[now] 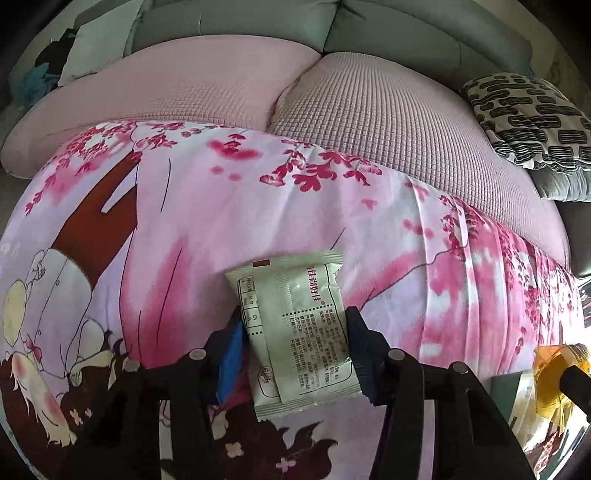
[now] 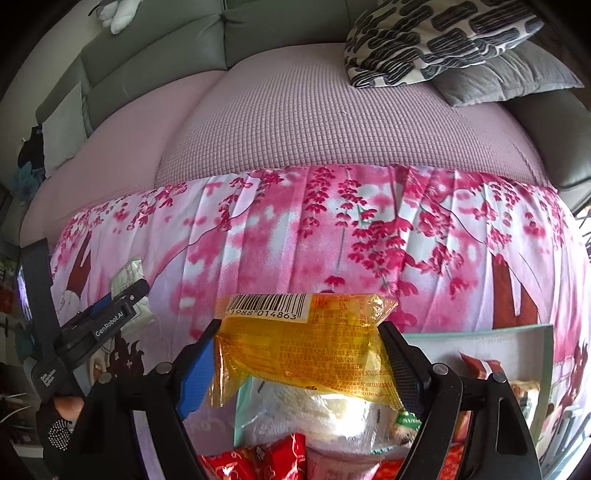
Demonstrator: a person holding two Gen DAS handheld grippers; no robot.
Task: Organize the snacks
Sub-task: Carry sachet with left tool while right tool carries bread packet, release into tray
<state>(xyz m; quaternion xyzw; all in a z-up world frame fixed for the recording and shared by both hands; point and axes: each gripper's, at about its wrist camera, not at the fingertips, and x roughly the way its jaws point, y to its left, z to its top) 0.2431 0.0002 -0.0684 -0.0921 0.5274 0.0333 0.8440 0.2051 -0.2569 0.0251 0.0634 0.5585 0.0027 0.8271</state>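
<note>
My left gripper (image 1: 293, 345) is shut on a pale green snack packet (image 1: 295, 332) with printed text, held just above the pink floral cloth (image 1: 207, 221). My right gripper (image 2: 299, 363) is shut on a yellow snack packet (image 2: 306, 350) with a barcode, held over a pale box (image 2: 517, 332) of snacks. Red packets (image 2: 258, 458) and a white packet (image 2: 332, 410) lie in the box below it. The left gripper (image 2: 122, 299) also shows at the left of the right wrist view. The yellow packet (image 1: 550, 380) shows at the right edge of the left wrist view.
The cloth covers the front of a pink sofa seat (image 1: 388, 129). A black-and-white patterned cushion (image 2: 436, 33) on a grey cushion (image 2: 506, 77) lies at the far right. Grey-green sofa backs (image 1: 258, 22) stand behind. Clothes (image 1: 40, 74) are piled far left.
</note>
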